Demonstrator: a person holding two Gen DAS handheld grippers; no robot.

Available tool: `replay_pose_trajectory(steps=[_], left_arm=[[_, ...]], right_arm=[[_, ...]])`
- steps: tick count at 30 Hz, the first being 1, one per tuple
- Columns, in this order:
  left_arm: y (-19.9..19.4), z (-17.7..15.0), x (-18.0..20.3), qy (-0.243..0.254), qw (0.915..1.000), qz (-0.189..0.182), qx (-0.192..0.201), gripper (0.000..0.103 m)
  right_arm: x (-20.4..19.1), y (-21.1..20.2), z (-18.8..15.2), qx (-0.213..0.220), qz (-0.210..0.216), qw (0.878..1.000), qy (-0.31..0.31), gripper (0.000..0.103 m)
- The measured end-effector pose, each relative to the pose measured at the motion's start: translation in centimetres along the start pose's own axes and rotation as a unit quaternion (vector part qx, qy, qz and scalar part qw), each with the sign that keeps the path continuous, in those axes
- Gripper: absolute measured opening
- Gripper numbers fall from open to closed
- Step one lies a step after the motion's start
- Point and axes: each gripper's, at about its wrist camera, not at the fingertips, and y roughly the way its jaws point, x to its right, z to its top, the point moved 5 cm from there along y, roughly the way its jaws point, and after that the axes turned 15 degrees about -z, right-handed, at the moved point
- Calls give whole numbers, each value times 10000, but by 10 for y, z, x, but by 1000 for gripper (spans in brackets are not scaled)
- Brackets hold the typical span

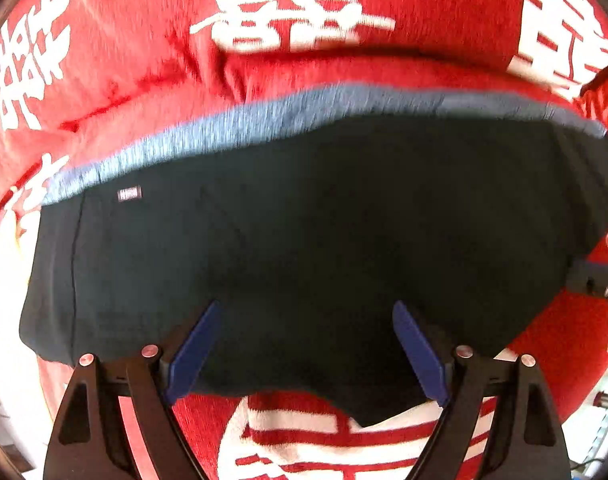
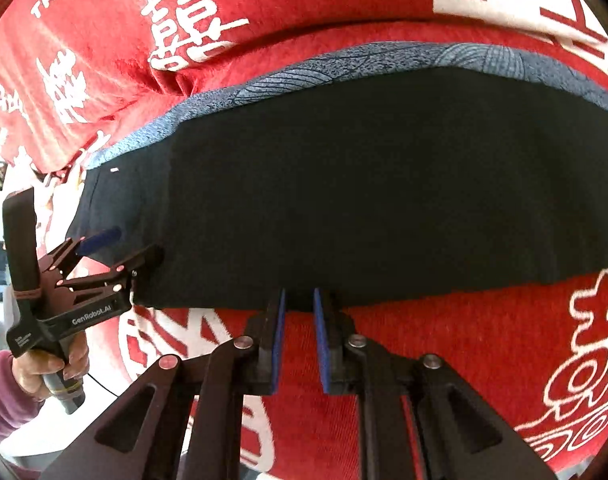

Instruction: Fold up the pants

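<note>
**Pants folded once, both hand-held grippers free**

Pants [image 2: 384, 184], dark with a blue patterned waistband [image 2: 384, 60], lie flat in a broad folded panel on the red blanket [image 2: 424, 360] with white characters. The right hand-held gripper [image 2: 298, 300] sits at their near edge, jaws a narrow gap apart, gripping nothing. The left hand-held gripper [image 1: 304, 316] hovers spread wide above the cloth, empty. Next, I reckon, each must pinch an edge for another fold.
</note>
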Motion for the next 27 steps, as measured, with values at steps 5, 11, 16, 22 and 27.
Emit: replay_pose_trajectory(steps=[5, 11, 16, 22, 27], left_arm=[[2, 54, 3, -130, 9993, 66, 336, 88], [35, 108, -13, -556, 9961, 484, 495, 88], [62, 111, -38, -946, 9927, 610, 428, 88], [53, 113, -46, -1001, 9922, 657, 348, 88], [28, 101, -11, -518, 9970, 486, 316, 88]], right_arm=[[8, -18, 21, 350, 204, 9991, 134, 17], [25, -5, 107, 722, 163, 9963, 433, 36], [42, 29, 142, 580, -236, 9973, 388, 31], [88, 11, 157, 763, -578, 9897, 1062, 35], [95, -13, 120, 680, -262, 9908, 1140, 36]])
